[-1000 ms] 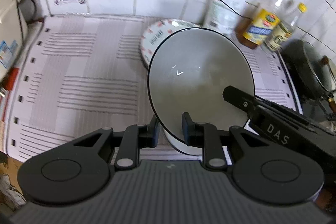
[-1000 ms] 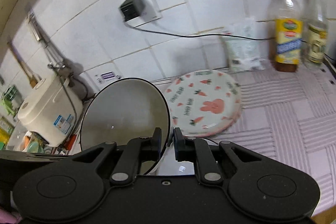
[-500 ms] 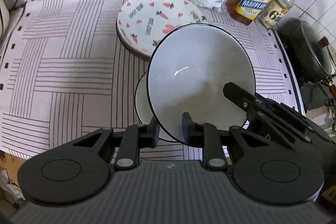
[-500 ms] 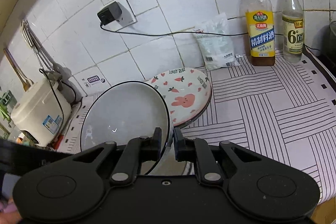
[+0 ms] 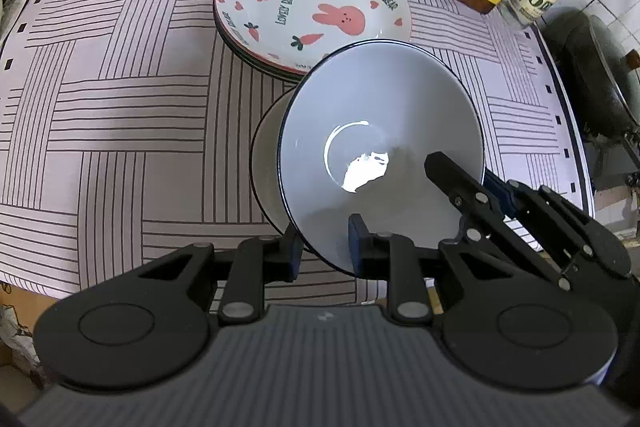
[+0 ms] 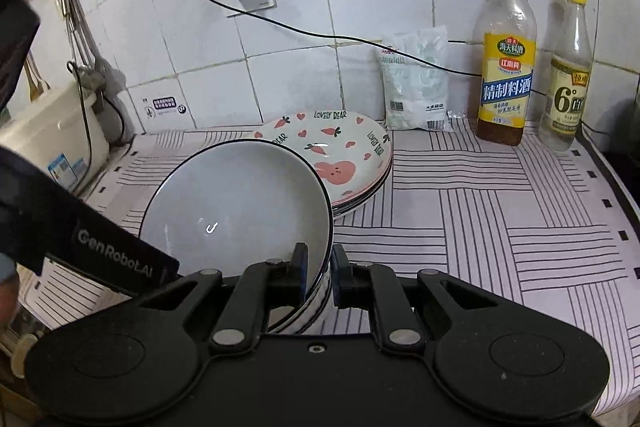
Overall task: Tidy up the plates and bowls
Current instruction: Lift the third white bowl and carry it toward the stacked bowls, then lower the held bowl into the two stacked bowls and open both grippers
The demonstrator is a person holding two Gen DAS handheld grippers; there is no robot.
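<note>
A white bowl with a black rim (image 5: 380, 147) (image 6: 236, 211) hangs tilted over the striped counter mat, held by both grippers. My left gripper (image 5: 322, 251) is shut on its near rim. My right gripper (image 6: 320, 263) (image 5: 476, 195) is shut on its right rim. Just under the held bowl, a second bowl of the same kind (image 5: 266, 179) sits on the mat, mostly hidden. Behind them stands a stack of plates with a pink rabbit and carrots (image 5: 312, 7) (image 6: 344, 151).
Two bottles (image 6: 506, 67) (image 6: 568, 83) and a white bag (image 6: 416, 83) line the tiled wall. A rice cooker (image 6: 48, 143) stands at the left, a dark wok (image 5: 600, 79) at the right. A cable (image 6: 320, 35) runs from the wall plug.
Both grippers have come down with the bowl, which now hangs just above the second bowl. The left view has tipped downward, so the plates show in full.
</note>
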